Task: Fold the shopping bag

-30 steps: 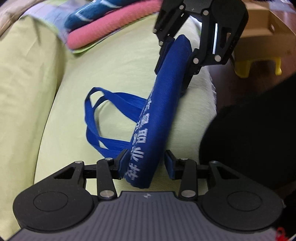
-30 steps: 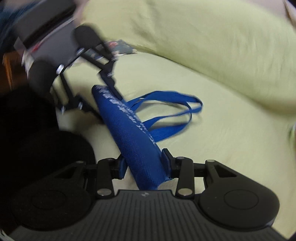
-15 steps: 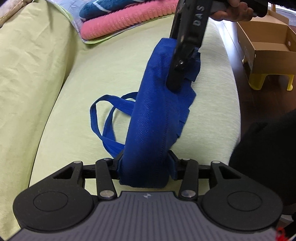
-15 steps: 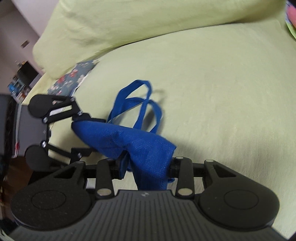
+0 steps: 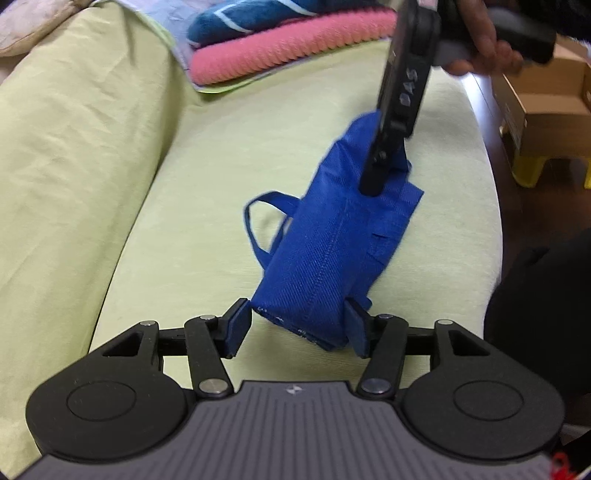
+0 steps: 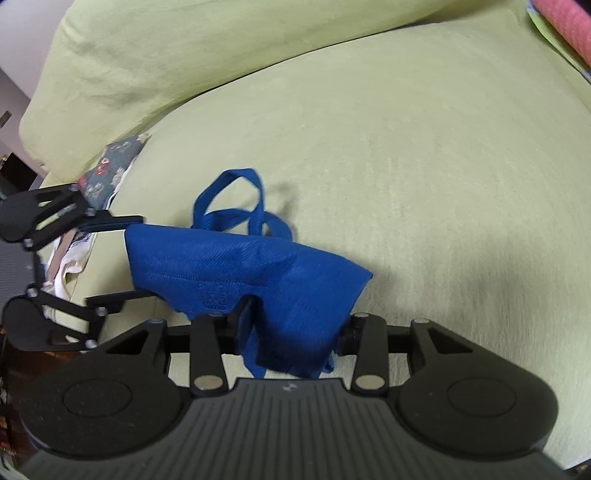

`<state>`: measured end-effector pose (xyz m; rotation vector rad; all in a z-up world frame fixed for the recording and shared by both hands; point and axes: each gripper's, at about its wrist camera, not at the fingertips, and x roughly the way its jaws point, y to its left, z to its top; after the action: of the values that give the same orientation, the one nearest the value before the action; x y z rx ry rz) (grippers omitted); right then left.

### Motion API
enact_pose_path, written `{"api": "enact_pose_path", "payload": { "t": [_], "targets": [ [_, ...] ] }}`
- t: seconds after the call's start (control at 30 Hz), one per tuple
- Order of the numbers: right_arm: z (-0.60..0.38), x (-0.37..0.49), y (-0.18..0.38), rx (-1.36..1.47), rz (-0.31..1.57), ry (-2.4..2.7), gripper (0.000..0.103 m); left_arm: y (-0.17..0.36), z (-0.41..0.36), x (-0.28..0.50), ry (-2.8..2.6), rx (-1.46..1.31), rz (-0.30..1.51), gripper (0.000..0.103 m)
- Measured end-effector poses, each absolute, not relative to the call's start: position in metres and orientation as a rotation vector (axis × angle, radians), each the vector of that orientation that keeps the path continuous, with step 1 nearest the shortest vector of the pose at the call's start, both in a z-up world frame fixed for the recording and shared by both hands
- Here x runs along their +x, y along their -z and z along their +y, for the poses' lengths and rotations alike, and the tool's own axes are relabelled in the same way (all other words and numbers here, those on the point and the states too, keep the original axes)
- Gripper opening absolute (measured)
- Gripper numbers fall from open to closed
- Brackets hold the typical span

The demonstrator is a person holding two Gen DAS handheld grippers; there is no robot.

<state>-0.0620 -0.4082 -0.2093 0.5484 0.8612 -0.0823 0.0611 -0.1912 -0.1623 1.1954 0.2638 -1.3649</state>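
Fingers of my left gripper [image 5: 297, 328] stand spread, the folded blue woven-fabric shopping bag [image 5: 332, 254] lying between them on the pale green sofa cushion [image 5: 229, 162]; one finger looks clear of it. My right gripper [image 6: 293, 328] pinches the bag's other end [image 6: 258, 280]. Beyond my left fingers, its looped blue handles [image 5: 258, 225] spill out sideways.

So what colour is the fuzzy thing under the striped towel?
Pink. The folded ribbed blanket sits under a dark blue towel, clearest in the left wrist view.
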Motion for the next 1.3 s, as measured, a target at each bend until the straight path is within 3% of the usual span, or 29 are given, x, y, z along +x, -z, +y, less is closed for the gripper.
{"api": "enact_pose_path", "payload": {
  "t": [0.13, 0.27, 0.5, 0.6, 0.63, 0.7, 0.9, 1.07, 1.3],
  "targets": [
    [-0.406, -0.056, 0.211, 0.546, 0.865, 0.116, 0.036, 0.146, -0.184, 0.059, 1.348, 1.172, 0.219, 0.038],
    [-0.405, -0.056, 0.210, 0.531, 0.860, 0.121, 0.036, 0.139, -0.190, 0.056, 1.392, 1.140, 0.215, 0.037],
    [-0.398, -0.060, 0.209, 0.487, 0.830, 0.158, 0.038, 0.179, -0.220, 0.065, 1.386, 1.172, 0.290, 0.034],
    [-0.391, -0.065, 0.209, 0.463, 0.775, 0.224, 0.046, 0.183, -0.221, 0.072, 1.395, 1.108, 0.332, 0.030],
    [-0.388, -0.066, 0.209, 0.455, 0.755, 0.248, 0.054, 0.184, -0.221, 0.075, 1.398, 1.088, 0.347, 0.030],
    [-0.381, -0.074, 0.207, 0.425, 0.701, 0.300, 0.055, 0.184, -0.221, 0.075, 1.395, 1.068, 0.360, 0.030],
    [-0.355, -0.117, 0.188, 0.327, 0.450, 0.506, 0.041, 0.185, -0.223, 0.072, 1.393, 1.070, 0.362, 0.028],
    [-0.337, -0.104, 0.200, 0.124, 0.449, 0.477, 0.015, 0.184, -0.222, 0.075, 1.404, 1.060, 0.371, 0.028],
    [-0.350, -0.099, 0.215, 0.223, 0.512, 0.498, 0.010, 0.186, -0.223, 0.077, 1.408, 1.038, 0.366, 0.028]
  ]
}}
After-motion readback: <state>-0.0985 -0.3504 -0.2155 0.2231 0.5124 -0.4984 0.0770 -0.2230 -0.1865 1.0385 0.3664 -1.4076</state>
